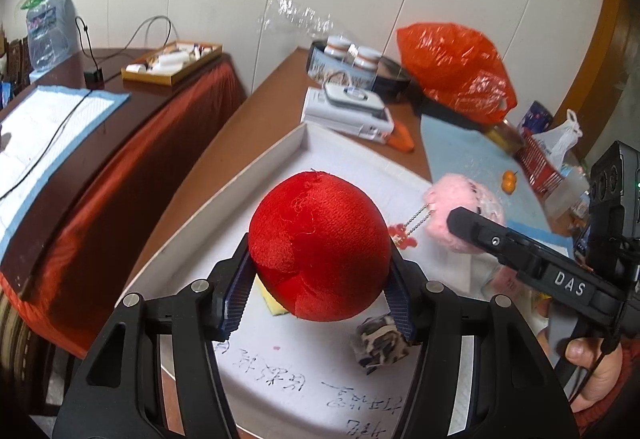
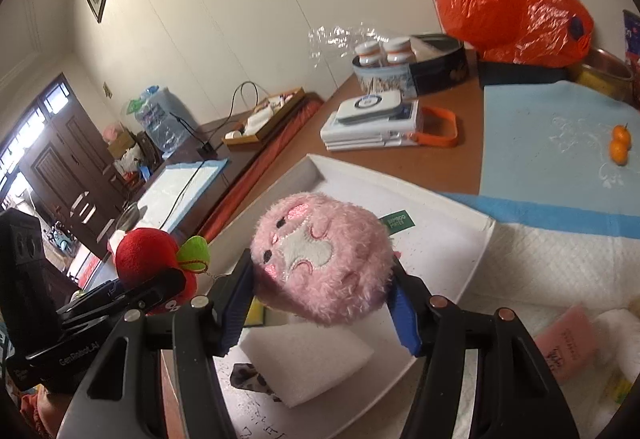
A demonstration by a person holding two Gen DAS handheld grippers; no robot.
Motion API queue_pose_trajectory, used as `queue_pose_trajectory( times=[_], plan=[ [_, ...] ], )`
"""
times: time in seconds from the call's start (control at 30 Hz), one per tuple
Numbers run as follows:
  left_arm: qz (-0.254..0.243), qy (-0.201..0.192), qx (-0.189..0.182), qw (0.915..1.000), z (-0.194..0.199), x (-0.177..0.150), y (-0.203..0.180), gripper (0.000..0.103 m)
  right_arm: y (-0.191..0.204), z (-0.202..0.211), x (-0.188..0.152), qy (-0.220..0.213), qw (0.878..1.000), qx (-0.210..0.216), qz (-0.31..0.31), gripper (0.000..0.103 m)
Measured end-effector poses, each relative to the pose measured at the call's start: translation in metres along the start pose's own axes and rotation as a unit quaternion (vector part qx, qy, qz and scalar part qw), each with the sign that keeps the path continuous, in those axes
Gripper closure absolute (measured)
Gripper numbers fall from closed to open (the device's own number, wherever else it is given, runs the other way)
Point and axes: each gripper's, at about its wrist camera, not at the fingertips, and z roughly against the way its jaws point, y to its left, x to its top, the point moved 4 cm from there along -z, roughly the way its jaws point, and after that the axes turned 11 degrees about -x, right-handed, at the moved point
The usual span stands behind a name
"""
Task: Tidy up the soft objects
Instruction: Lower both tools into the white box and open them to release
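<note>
I am holding a red plush ball (image 1: pixel 320 247) between my left gripper (image 1: pixel 318 297), its ribbed blue pads (image 1: pixel 239 289) pressing both flanks of the ball at the centre of the left wrist view. The jaws are standing partly open, spread just to the ball's width. In the right wrist view the same toy is showing at the lower left, with a green leaf (image 2: pixel 194 254) on top.

I am gripping a fluffy pink plush (image 2: pixel 324 259) in my right gripper (image 2: pixel 322 313), which is filling the middle of the right wrist view. Its blue pads (image 2: pixel 404 317) are pressing against the fur on either side, the jaws about half open around it. A bead chain (image 1: pixel 418 219) is hanging from the pink toy at the right of the left view, with a small red charm (image 1: pixel 402 237) at its end.

Both toys are hanging over a shallow white tray (image 1: pixel 280 155), which is occupying the lower half of each frame. Inside it, a white foam block (image 2: pixel 308 363) is lying below the pink plush, and a small black-and-white patterned cube (image 1: pixel 380 343) is sitting beside my left gripper's right-hand finger. Something yellow (image 1: pixel 272 303) is peeking out under the red ball. Handwriting is running across the tray's floor at the bottom.

The tray is resting on a brown table (image 2: pixel 440 163). Further back, a stack of white boxes (image 2: pixel 372 127), two tangerines (image 2: pixel 620 145) and an orange plastic bag (image 2: pixel 516 7) are sitting.
</note>
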Motion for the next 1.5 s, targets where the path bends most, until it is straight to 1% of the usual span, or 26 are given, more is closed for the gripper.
queue_pose_trajectory(
  times=[0.03, 0.07, 0.1, 0.13, 0.2, 0.37, 0.57, 0.9, 1.13, 1.3, 1.5],
  plan=[
    [0.002, 0.003, 0.0, 1.0, -0.002, -0.001, 0.001, 0.041, 0.0, -0.005, -0.002, 0.006, 1.0, 0.001, 0.0, 0.031],
    [0.003, 0.006, 0.003, 1.0, -0.004, -0.001, 0.002, 0.038, 0.001, -0.007, -0.003, 0.008, 1.0, 0.0, 0.0, 0.016],
    [0.003, 0.006, 0.009, 0.9999, -0.005, -0.002, 0.004, 0.028, 0.0, -0.009, -0.004, 0.009, 1.0, -0.002, 0.0, 0.011],
    [0.004, 0.002, 0.015, 0.9999, -0.005, -0.001, 0.005, 0.013, 0.0, -0.007, -0.004, 0.002, 1.0, -0.005, -0.001, 0.002],
    [0.005, -0.016, 0.021, 0.9996, -0.002, 0.0, 0.007, 0.0, 0.0, -0.002, -0.004, -0.013, 1.0, -0.011, 0.003, 0.0],
    [0.015, -0.039, 0.048, 0.998, 0.007, 0.006, 0.015, 0.0, 0.004, 0.014, 0.005, -0.046, 0.999, -0.02, 0.013, 0.0],
    [0.028, -0.063, 0.054, 0.9962, 0.024, 0.011, 0.019, 0.0, 0.01, 0.035, 0.007, -0.078, 0.997, -0.024, 0.015, 0.0],
    [0.016, -0.084, 0.04, 0.9955, 0.048, 0.011, 0.002, 0.0, 0.017, 0.076, 0.01, -0.132, 0.991, -0.024, 0.01, 0.0],
    [0.007, -0.094, 0.027, 0.9952, 0.063, 0.007, -0.015, 0.0, 0.019, 0.097, 0.004, -0.155, 0.988, -0.027, 0.002, 0.0],
    [-0.005, -0.101, 0.013, 0.9948, 0.073, 0.006, -0.032, 0.0, 0.017, 0.113, 0.001, -0.174, 0.984, -0.028, -0.005, 0.0],
    [-0.022, -0.105, -0.004, 0.9942, 0.078, 0.007, -0.057, 0.0, 0.006, 0.136, -0.001, -0.2, 0.979, -0.041, -0.012, 0.0]
  ],
)
